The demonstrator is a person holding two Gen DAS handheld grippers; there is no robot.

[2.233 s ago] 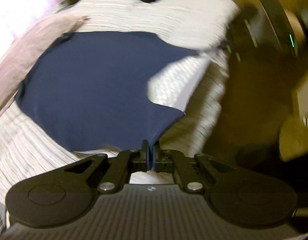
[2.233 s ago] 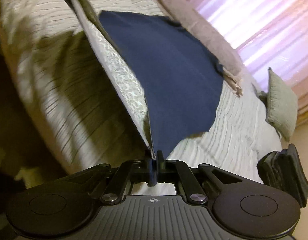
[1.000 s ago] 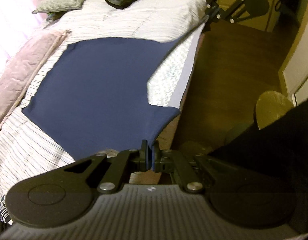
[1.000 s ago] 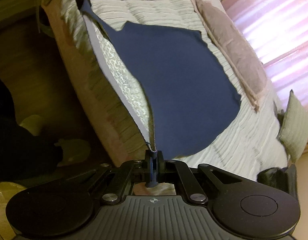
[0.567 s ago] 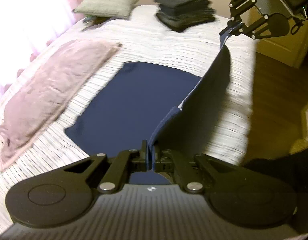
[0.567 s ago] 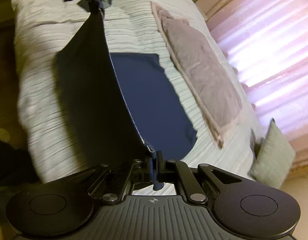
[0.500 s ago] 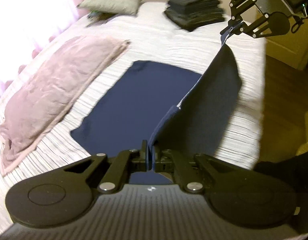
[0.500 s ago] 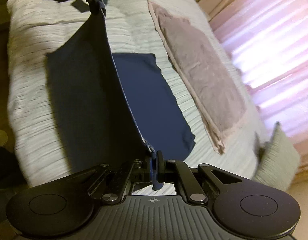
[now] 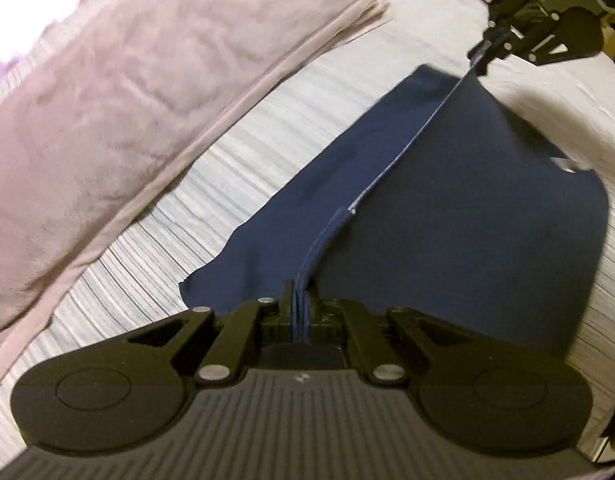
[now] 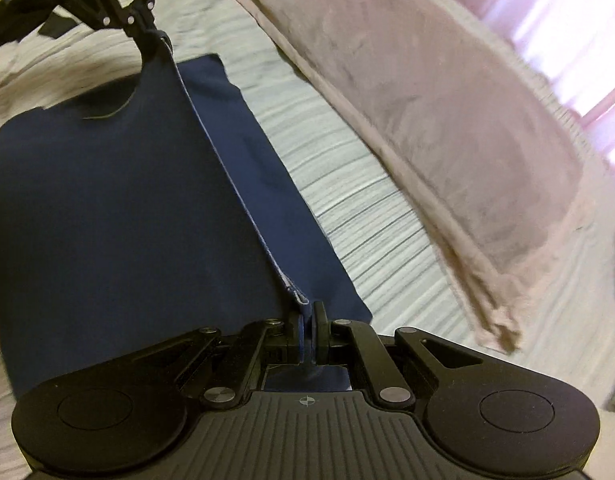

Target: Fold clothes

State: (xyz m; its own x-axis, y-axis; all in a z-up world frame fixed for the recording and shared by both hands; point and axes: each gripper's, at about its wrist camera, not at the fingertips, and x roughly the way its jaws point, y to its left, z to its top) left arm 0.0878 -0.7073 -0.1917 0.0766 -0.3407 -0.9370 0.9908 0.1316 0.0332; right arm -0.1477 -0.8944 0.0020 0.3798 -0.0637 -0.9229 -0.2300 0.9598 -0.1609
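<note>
A navy blue cloth garment [image 9: 447,216] lies on the white ribbed bedspread [image 9: 235,160], just beside a long dusty-pink plush blanket [image 9: 119,92]. The left gripper [image 9: 298,304] and the right gripper [image 10: 307,336] are each clamped on one end of the garment's edge. That edge stretches taut between them above the flat part.

Left gripper [image 9: 299,300]: jaws closed, pinching a dark blue cloth [image 9: 467,220] edge. Right gripper [image 10: 307,332]: jaws closed on the same edge. Both grippers face each other, held apart, edge taut between them.
</note>
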